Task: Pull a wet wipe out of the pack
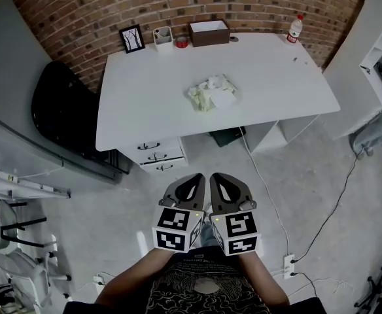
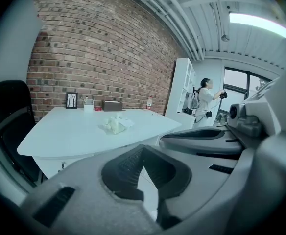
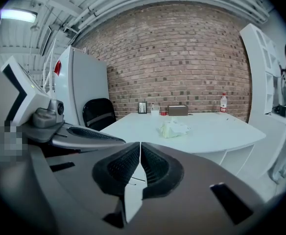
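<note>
The wet wipe pack [image 1: 212,92], pale green with crumpled white wipes on top, lies near the middle of the white table [image 1: 145,103]. It also shows far ahead in the left gripper view [image 2: 114,125] and the right gripper view [image 3: 174,128]. My left gripper [image 1: 192,176] and right gripper [image 1: 218,175] are held side by side close to the body, over the floor, well short of the table. Both are shut with nothing between the jaws, as their own views show for the left gripper [image 2: 142,148] and the right gripper [image 3: 140,145].
Along the table's back edge stand a picture frame [image 1: 133,38], a cup [image 1: 162,35], a brown box [image 1: 209,33] and a bottle [image 1: 295,28]. A black chair [image 1: 63,110] is left of the table, drawers [image 1: 153,156] under it. Cables [image 1: 269,195] cross the floor. A person [image 2: 204,99] stands far right.
</note>
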`<state>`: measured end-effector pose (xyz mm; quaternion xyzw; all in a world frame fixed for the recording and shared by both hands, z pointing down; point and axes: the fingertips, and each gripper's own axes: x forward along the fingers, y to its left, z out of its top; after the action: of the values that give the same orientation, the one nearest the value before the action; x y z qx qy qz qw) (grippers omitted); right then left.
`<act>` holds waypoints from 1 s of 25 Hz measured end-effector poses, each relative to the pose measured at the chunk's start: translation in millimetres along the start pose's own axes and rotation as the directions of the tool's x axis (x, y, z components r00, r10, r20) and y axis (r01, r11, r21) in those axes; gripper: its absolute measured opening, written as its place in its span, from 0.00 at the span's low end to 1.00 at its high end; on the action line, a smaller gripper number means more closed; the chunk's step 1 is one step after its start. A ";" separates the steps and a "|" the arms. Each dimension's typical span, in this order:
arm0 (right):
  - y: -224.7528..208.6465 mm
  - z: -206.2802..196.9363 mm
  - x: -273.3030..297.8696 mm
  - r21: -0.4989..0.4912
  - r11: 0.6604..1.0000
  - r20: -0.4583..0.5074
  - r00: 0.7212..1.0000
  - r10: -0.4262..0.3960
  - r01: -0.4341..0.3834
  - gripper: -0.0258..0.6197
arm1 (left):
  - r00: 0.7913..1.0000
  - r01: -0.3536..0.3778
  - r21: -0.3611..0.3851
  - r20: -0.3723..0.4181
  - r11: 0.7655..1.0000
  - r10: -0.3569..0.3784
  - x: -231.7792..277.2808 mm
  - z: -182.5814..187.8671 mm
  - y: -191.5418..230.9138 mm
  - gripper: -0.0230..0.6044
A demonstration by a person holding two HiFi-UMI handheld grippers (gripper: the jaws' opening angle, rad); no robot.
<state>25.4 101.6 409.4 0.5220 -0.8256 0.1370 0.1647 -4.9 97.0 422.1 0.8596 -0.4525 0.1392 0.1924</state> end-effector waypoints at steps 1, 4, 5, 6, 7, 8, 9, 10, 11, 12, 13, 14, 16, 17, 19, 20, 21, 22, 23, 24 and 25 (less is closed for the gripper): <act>-4.0 2.3 5.9 -0.001 1.000 -0.004 1.000 0.007 -0.007 0.07 | 1.000 -0.007 -0.003 -0.002 1.000 0.007 6.1 3.6 3.4 0.05; -19.1 8.8 21.0 0.001 1.000 -0.012 1.000 0.025 -0.025 0.07 | 1.000 -0.022 -0.015 -0.004 1.000 0.022 25.8 14.5 10.4 0.05; -23.8 10.8 25.8 0.001 1.000 -0.013 0.999 0.031 -0.031 0.07 | 1.000 -0.027 -0.017 -0.006 0.999 0.027 32.1 17.3 12.4 0.05; -28.2 12.9 30.7 0.001 0.999 -0.014 0.999 0.037 -0.037 0.07 | 0.999 -0.032 -0.018 -0.008 0.999 0.032 38.2 19.8 14.6 0.05; -32.4 15.5 35.6 0.001 0.999 -0.014 0.999 0.044 -0.044 0.07 | 0.999 -0.038 -0.020 -0.011 0.999 0.038 44.3 22.0 16.7 0.05; -36.5 18.5 40.4 0.002 0.999 -0.012 0.999 0.050 -0.050 0.07 | 0.999 -0.043 -0.022 -0.013 0.999 0.043 50.4 24.4 18.6 0.05; -40.4 21.5 45.1 0.004 0.998 -0.011 0.998 0.057 -0.057 0.07 | 0.999 -0.047 -0.023 -0.015 0.999 0.047 56.4 26.9 20.2 0.05; -44.5 24.1 49.7 0.005 0.998 -0.011 0.998 0.064 -0.064 0.07 | 0.999 -0.052 -0.025 -0.015 0.998 0.052 62.4 29.5 21.6 0.05; -48.8 26.1 54.2 0.005 0.997 -0.011 0.997 0.072 -0.072 0.07 | 0.998 -0.057 -0.028 -0.014 0.998 0.056 68.1 32.2 22.7 0.05; -53.0 27.4 58.5 0.002 0.997 -0.013 0.997 0.079 -0.079 0.07 | 0.998 -0.062 -0.032 -0.013 0.998 0.061 73.6 34.6 23.8 0.05; -57.1 27.8 62.6 -0.002 0.996 -0.016 0.996 0.087 -0.087 0.07 | 0.998 -0.067 -0.035 -0.013 0.997 0.067 78.7 36.6 24.8 0.05; -60.9 27.6 66.4 -0.009 0.995 -0.020 0.995 0.094 -0.095 0.07 | 0.997 -0.073 -0.037 -0.014 0.997 0.072 83.5 38.1 25.6 0.05; -67.1 28.9 73.3 -0.019 0.994 -0.022 0.994 0.110 -0.111 0.07 | 0.996 -0.084 -0.035 -0.018 0.996 0.084 92.2 40.4 27.1 0.05; -69.6 30.5 76.3 -0.021 0.993 -0.022 0.993 0.117 -0.118 0.07 | 0.996 -0.089 -0.034 -0.020 0.995 0.089 95.6 41.8 27.8 0.05; -73.7 34.7 81.2 -0.023 0.992 -0.021 0.992 0.127 -0.128 0.07 | 0.995 -0.096 -0.028 -0.023 0.995 0.096 100.4 45.6 29.4 0.05; -75.3 37.2 83.2 -0.025 0.991 -0.018 0.991 0.131 -0.131 0.07 | 0.995 -0.100 -0.024 -0.023 0.995 0.099 101.9 47.6 30.4 0.05; -76.9 39.8 84.8 -0.027 0.991 -0.015 0.991 0.133 -0.133 0.07 | 0.994 -0.104 -0.024 -0.022 0.994 0.103 103.6 49.4 31.4 0.05; -78.8 42.2 86.2 -0.030 0.990 -0.011 0.991 0.135 -0.136 0.07 | 0.994 -0.107 -0.026 -0.019 0.994 0.106 105.7 51.0 32.2 0.05; -81.1 44.3 87.8 -0.032 0.990 -0.007 0.991 0.137 -0.137 0.07 | 0.994 -0.109 -0.029 -0.015 0.994 0.109 108.3 52.8 32.8 0.05; -83.4 46.0 89.6 -0.034 0.990 -0.004 0.990 0.138 -0.138 0.07 | 0.994 -0.110 -0.029 -0.011 0.994 0.110 111.0 54.8 33.0 0.05; -85.7 47.5 91.2 -0.037 0.990 -0.003 0.990 0.139 -0.139 0.07 | 0.994 -0.110 -0.028 -0.008 0.994 0.110 113.4 56.8 32.9 0.05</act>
<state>60.4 -27.5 408.8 0.4602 -0.8623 0.1330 0.1645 34.1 -28.1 425.3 0.8300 -0.5006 0.1457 0.1980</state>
